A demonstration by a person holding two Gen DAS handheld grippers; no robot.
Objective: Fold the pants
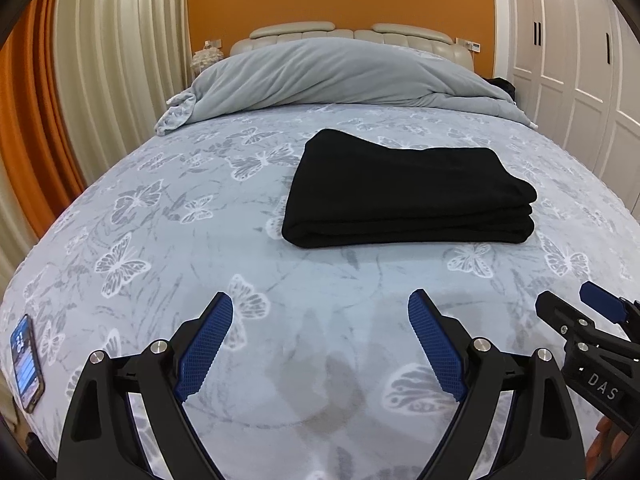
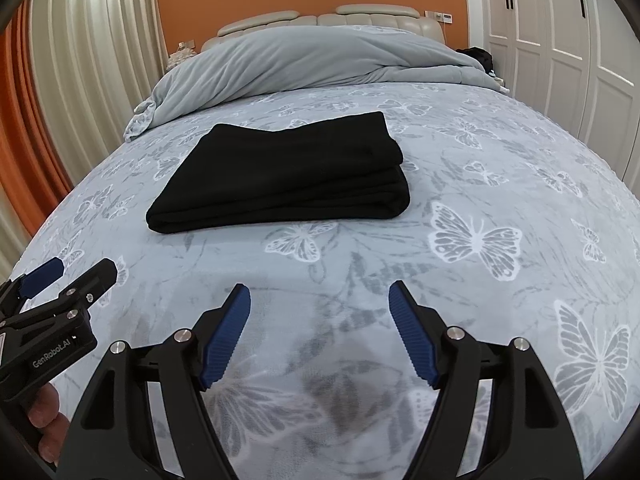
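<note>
Even, soft indoor light, faint shadows, sharp focus, with strong fisheye bending and dark corner vignetting.

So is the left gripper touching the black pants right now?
Apart. In the left wrist view the left gripper hangs open, with a wide band of butterfly bedspread showing between its fingertips and the folded black pants.

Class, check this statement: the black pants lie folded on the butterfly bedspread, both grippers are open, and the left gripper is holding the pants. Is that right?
Not quite. The left gripper holds nothing: in the left wrist view it is open above the butterfly bedspread, short of the pants. The pants do lie folded, and the right gripper is open too.
</note>
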